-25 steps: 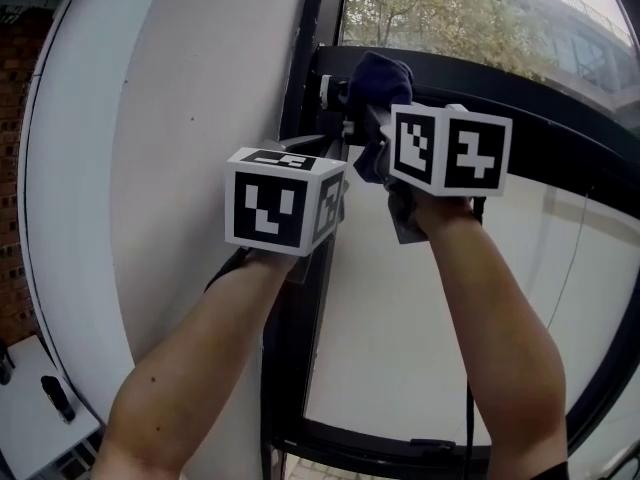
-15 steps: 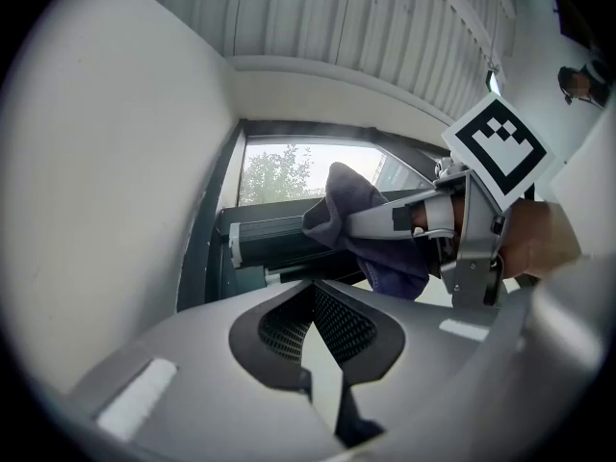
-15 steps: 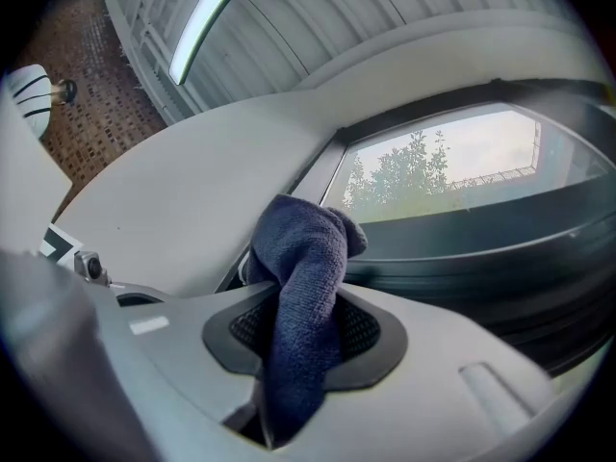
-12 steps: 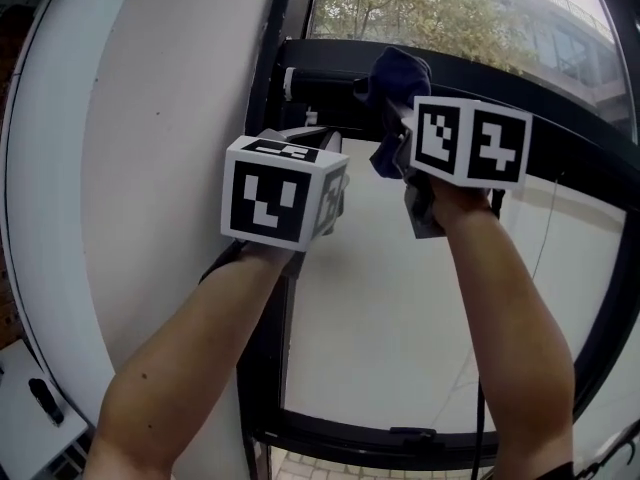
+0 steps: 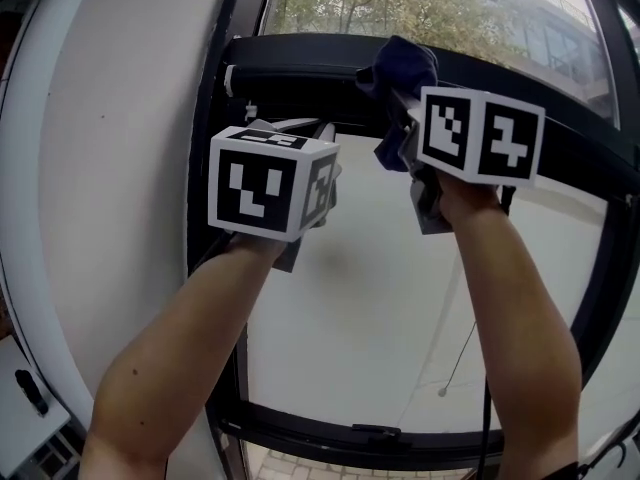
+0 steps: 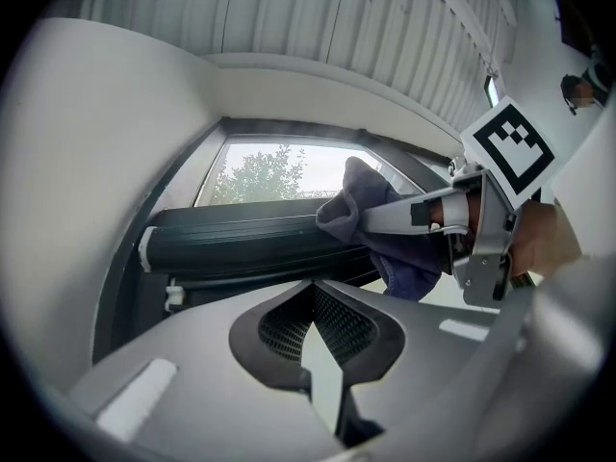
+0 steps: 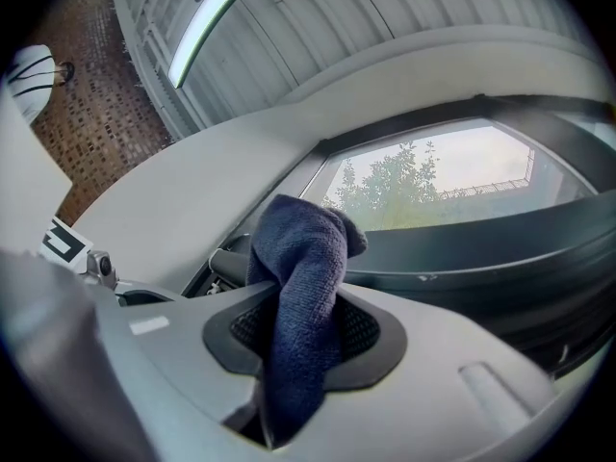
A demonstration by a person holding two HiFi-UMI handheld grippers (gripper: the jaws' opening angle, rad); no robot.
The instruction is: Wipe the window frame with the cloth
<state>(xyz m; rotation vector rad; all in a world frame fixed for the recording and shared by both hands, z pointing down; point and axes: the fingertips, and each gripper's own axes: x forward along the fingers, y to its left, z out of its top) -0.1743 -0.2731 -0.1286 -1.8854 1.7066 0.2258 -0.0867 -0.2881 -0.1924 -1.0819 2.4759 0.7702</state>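
My right gripper point(image 5: 402, 96) is shut on a dark blue cloth point(image 5: 401, 66), whose bunched end presses against the black horizontal bar of the window frame point(image 5: 300, 73). In the right gripper view the cloth point(image 7: 303, 248) hangs out between the jaws, with the black bar point(image 7: 481, 248) just beyond it. My left gripper point(image 5: 300, 130) hovers to the left of the cloth, a little below the bar, shut with nothing in it. In the left gripper view its jaws point(image 6: 313, 301) meet empty, and the cloth point(image 6: 371, 210) and the right gripper show at the right, against the bar point(image 6: 241, 243).
A white wall point(image 5: 120, 168) runs along the left of the black upright frame point(image 5: 212, 188). Below the bar is a white panel point(image 5: 370, 298) with a thin cord point(image 5: 455, 348) hanging in front. The lower frame point(image 5: 350, 438) curves along the bottom. Trees point(image 5: 340, 3) show through the glass.
The right gripper has slid the cloth to the right along the black bar, away from its left end. The left gripper has moved right with it.
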